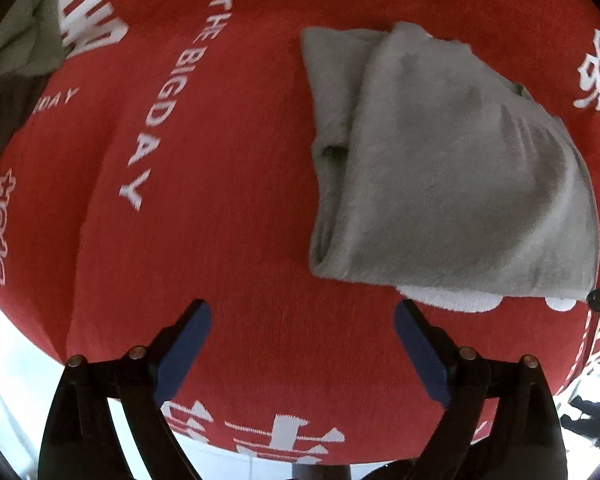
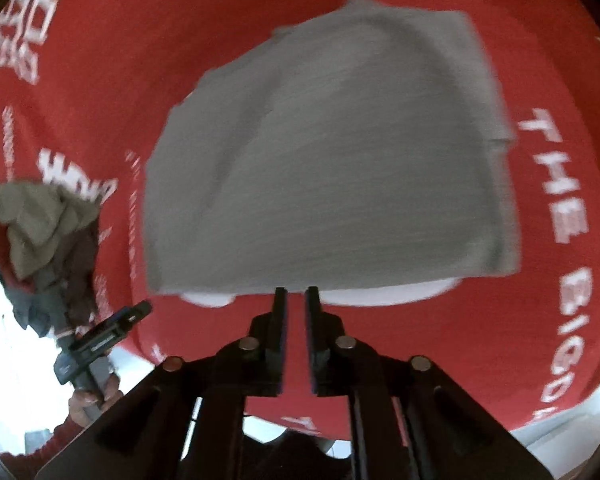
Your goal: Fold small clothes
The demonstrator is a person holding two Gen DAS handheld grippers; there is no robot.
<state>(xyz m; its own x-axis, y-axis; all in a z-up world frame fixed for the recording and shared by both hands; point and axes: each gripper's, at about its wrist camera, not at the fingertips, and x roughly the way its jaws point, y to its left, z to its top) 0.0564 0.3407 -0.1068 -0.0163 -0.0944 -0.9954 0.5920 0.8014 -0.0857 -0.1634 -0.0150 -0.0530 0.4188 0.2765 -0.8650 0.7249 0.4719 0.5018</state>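
Observation:
A small grey garment (image 1: 452, 168) lies folded on the red cloth (image 1: 228, 208) with white lettering, a white part showing under its near edge. My left gripper (image 1: 302, 318) is open and empty, just in front and to the left of it. In the right wrist view the grey garment (image 2: 340, 152) fills the middle. My right gripper (image 2: 297, 292) has its jaws nearly together with a narrow gap at the garment's near edge; nothing is visibly held between them. The view is blurred.
A pile of olive and dark clothes lies at the cloth's far left corner (image 1: 24, 40) and shows at the left of the right wrist view (image 2: 44, 216). The left gripper (image 2: 100, 340) shows there too. The cloth's edge runs close below both grippers.

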